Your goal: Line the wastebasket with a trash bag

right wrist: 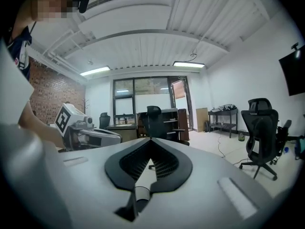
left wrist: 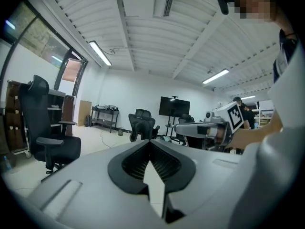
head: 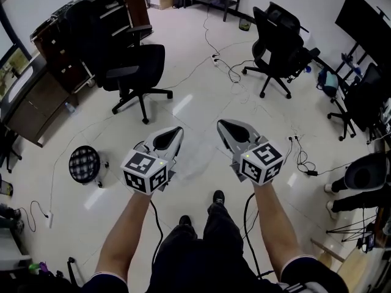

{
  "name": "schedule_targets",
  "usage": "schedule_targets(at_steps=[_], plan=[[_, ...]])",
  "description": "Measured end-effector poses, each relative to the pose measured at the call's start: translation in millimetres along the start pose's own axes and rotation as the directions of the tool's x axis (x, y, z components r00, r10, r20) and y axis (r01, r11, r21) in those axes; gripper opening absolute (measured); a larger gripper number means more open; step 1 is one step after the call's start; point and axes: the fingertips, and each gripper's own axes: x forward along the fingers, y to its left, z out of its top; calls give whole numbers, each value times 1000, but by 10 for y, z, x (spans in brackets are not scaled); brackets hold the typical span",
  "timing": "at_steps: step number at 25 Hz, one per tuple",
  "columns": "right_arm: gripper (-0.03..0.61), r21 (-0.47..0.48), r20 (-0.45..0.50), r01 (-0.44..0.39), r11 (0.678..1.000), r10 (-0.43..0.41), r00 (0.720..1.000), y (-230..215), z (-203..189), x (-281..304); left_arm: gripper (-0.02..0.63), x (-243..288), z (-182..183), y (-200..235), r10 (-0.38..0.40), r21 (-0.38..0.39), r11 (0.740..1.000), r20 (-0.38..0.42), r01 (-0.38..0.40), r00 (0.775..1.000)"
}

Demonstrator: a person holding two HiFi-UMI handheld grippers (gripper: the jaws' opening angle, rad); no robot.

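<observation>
Both are clenched shut on nothing: the left gripper (head: 174,133) and right gripper (head: 225,127) point out over the floor. The round black wire-mesh wastebasket (head: 84,163) stands mouth-up at roughly 9 o'clock from the left tips, so left's nearer. No trash bag in sight.

i see my left gripper (head: 177,129) and right gripper (head: 221,123) in grey with black pads (head: 166,140). the marker cubes (head: 145,171) carry black-and-white squares. the office chair (head: 135,66) is black, the floor (head: 195,102) pale cream.
</observation>
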Motion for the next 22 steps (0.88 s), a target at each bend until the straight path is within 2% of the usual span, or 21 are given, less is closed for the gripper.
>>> schedule_targets(at_steps=[6, 12, 16, 22], plan=[[1, 4, -17, -38, 999, 38, 999, -831, -223, 339, 12, 739, -242, 319, 53, 5, 999, -32, -53, 998], [2, -52, -101, -83, 995, 77, 992, -1624, -668, 839, 12, 1480, -648, 783, 112, -4, 994, -51, -112, 992], [2, -68, -187, -68, 995, 54, 981, -2063, -1340, 1170, 12, 1882, -1296, 1173, 130, -18, 991, -112, -133, 985], [2, -36, -293, -17, 999, 6, 956, -2580, -2737, 1621, 12, 2360, -2526, 1810, 186, -68, 977, -195, -202, 963]])
